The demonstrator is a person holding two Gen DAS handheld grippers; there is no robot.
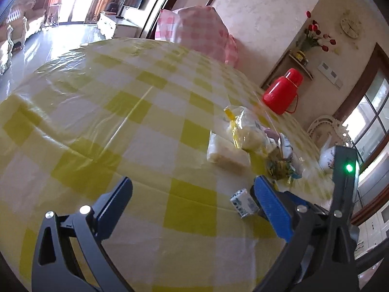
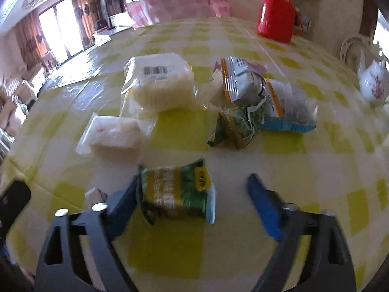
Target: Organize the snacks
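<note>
Green-and-yellow snack packet [image 2: 176,193] lies on the checked worktop [image 2: 243,243], touching the right gripper's [image 2: 193,192] left finger, the other finger standing clear. Centre over it before squeezing gently. Left gripper [image 1: 192,189] fingers are spread, empty, beside a small white packet [image 1: 243,202].

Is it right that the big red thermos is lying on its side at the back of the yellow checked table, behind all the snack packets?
Not quite. The red thermos is standing upright, cap on top, not lying on its side. The right wrist view shows this. It is at the back of the yellow checked table, behind the snack packets, just as you said.
</note>
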